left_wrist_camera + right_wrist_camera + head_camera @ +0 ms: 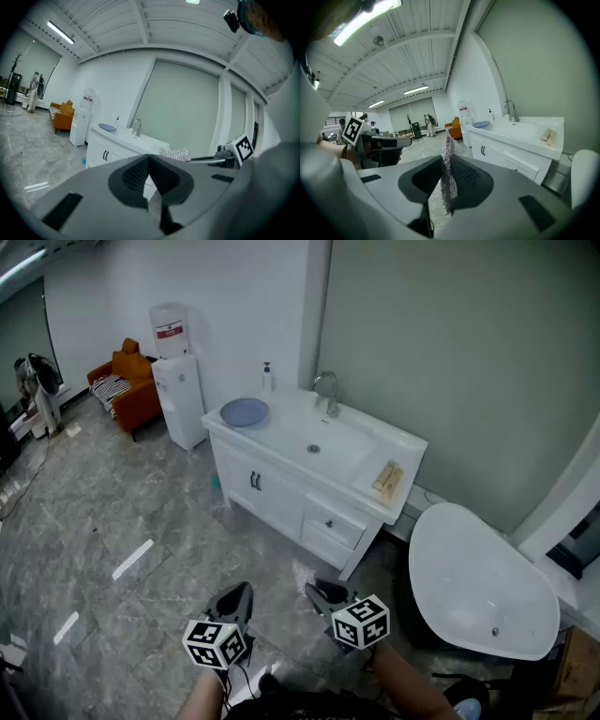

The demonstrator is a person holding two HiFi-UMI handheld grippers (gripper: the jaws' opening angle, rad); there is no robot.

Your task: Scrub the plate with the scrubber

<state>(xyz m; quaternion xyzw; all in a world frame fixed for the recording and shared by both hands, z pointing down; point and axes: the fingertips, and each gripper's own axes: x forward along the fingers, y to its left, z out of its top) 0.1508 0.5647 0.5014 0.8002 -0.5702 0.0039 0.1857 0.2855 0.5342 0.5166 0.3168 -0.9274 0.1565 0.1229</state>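
Observation:
A round blue plate (246, 412) lies on the left end of a white vanity counter (281, 427), far ahead of both grippers. It also shows small in the left gripper view as the plate (107, 127) and in the right gripper view as the plate (481, 124). My right gripper (321, 592) is shut on a thin silver mesh scrubber (447, 173), which stands upright between its pads. My left gripper (240, 594) is shut with nothing in it. Both are held low, over the floor in front of the vanity. The left gripper view shows the scrubber (176, 153) beside the right gripper's marker cube.
The vanity has a sink basin (323, 448), a faucet (326, 390), a soap bottle (267, 376) and tan blocks (387, 479) at its right end. A white tub (483, 582) stands at the right. A water dispenser (178, 390) and an orange sofa (127, 385) are at the left.

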